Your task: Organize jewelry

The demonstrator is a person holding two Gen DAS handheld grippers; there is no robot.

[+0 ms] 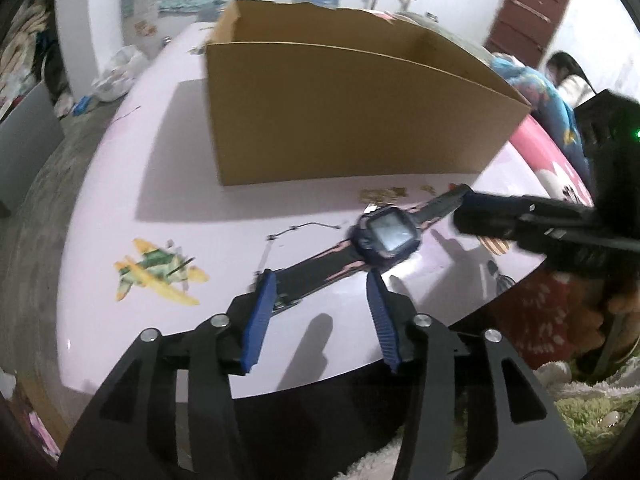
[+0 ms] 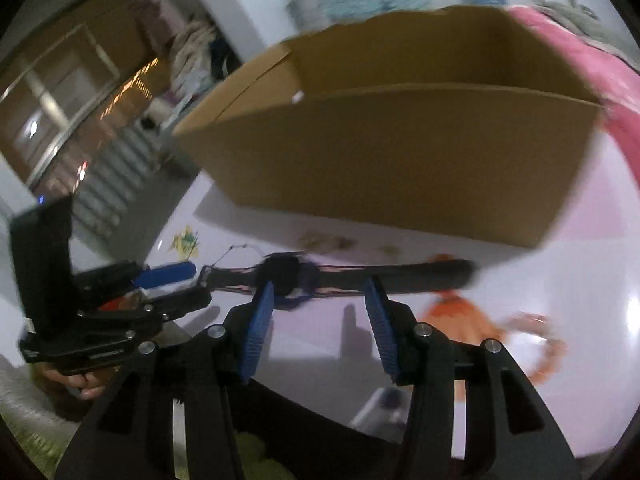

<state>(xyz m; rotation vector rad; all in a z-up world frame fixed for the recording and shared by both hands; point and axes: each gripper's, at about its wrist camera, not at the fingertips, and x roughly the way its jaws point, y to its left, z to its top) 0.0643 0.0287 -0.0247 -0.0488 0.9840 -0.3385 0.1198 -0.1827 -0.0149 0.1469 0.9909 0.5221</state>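
White walls [image 1: 76, 20], a dark red door [image 1: 524, 16], and perhaps a glazed cabinet [image 2: 60, 108] at left.

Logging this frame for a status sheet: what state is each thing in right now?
Watch: flat on the table, strap stretched out, screen up.
Box: upright, top open.
Chain: loose on the table beside the watch.
Left gripper: open, astride the strap.
Right gripper: open, near the watch.

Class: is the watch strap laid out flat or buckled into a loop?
Laid out flat. The watch lies on the table with its strap stretched straight to both sides, ends apart, before the box.
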